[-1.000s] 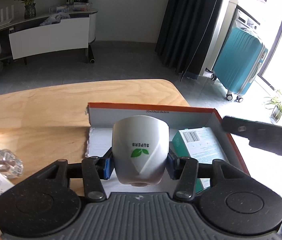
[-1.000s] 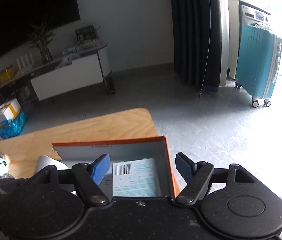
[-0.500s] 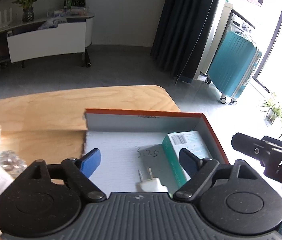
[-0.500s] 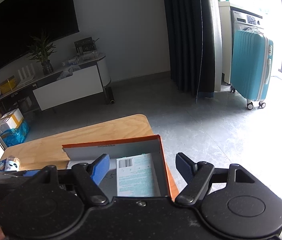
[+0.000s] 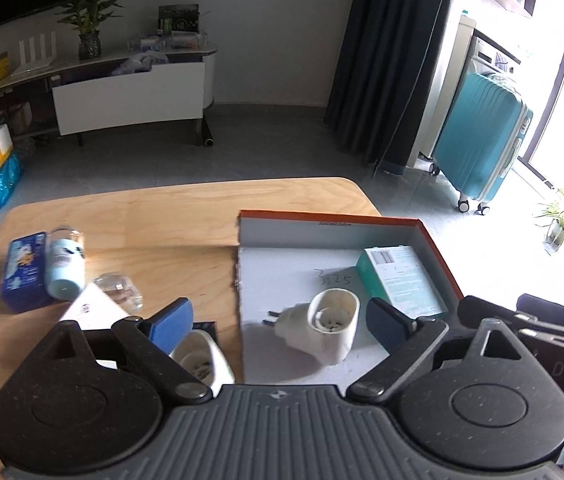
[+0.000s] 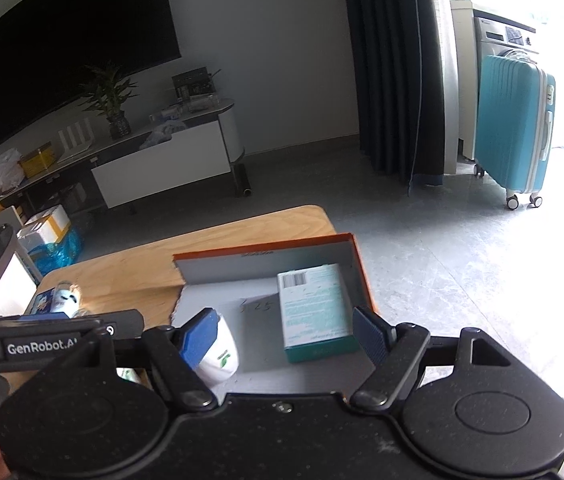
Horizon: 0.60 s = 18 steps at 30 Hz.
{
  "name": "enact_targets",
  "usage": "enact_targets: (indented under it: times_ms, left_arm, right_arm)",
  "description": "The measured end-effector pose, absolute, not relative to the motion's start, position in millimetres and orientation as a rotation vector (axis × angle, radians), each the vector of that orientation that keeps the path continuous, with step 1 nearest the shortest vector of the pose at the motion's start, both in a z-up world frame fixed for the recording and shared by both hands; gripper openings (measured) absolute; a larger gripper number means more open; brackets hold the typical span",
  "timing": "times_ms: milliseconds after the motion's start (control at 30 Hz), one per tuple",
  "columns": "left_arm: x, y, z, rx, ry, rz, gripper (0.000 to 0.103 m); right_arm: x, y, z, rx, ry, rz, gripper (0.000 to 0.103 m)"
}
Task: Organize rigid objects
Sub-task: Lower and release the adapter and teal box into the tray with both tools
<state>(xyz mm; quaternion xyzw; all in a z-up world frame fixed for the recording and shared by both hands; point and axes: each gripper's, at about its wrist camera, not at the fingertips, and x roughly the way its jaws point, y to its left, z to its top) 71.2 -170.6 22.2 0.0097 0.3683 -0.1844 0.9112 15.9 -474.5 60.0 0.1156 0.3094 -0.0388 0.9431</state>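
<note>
Left gripper (image 5: 280,326) jaws opening, empty; white cup (image 5: 332,330) lies lower centre inside the orange box (image 5: 332,220), "3.25" scrawled behind. Right gripper (image 6: 288,334) spreading too, empty, "GenRobot.AI" at its left; teal carton (image 6: 314,308) shows a barcode.

- 1 orange-rimmed box (image 5: 438,240) on desk (image 5: 162,216)
- 2 items inside box: 1 white plug-in device (image 5: 322,328), 1 teal carton (image 5: 398,280)
- 1 more white cup-shaped item (image 5: 202,360) on desk, just outside box
- 1 blue packet (image 5: 22,272)
- 1 light blue bottle (image 5: 64,264), lying down
- 1 clear glass piece (image 5: 120,290)
- 1 white paper sheet (image 5: 94,312)
- 2 tools: left (image 5: 278,324), right (image 6: 286,332)
</note>
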Motion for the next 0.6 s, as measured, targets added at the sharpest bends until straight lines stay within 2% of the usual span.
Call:
enact_targets:
  times_ms: [600]
  left_arm:
    - [56,-118,20,-0.011,0.756,-0.291,0.097]
  right_arm:
    - [10,-419,62,0.188,0.659,0.025,0.089]
